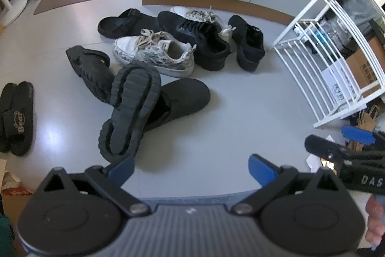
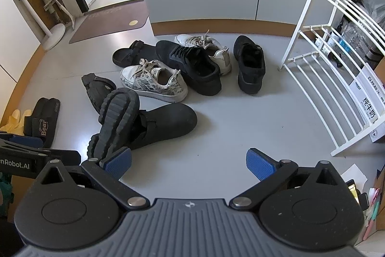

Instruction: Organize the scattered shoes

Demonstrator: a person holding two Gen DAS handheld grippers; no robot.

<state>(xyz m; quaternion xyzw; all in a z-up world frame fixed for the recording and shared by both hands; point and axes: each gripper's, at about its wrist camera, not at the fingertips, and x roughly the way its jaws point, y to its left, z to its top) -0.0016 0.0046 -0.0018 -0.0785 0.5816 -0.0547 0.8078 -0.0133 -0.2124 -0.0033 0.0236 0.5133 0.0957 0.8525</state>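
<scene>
Both grippers hover over the smooth grey floor (image 2: 240,117) with nothing held: the left gripper (image 1: 191,169) has its blue ribbed fingers (image 1: 261,170) spread wide, and the right gripper (image 2: 189,163) likewise. The shoes lie scattered mid-floor: a matte black clog (image 2: 166,123) under its overturned mate (image 2: 115,119) with chunky lugged sole up, a patterned white lace-up sneaker (image 2: 154,81), two black knit sneakers (image 2: 192,64) and a strapped sandal (image 2: 132,52). A white wire rack (image 2: 320,78) stands at the floor's right edge.
</scene>
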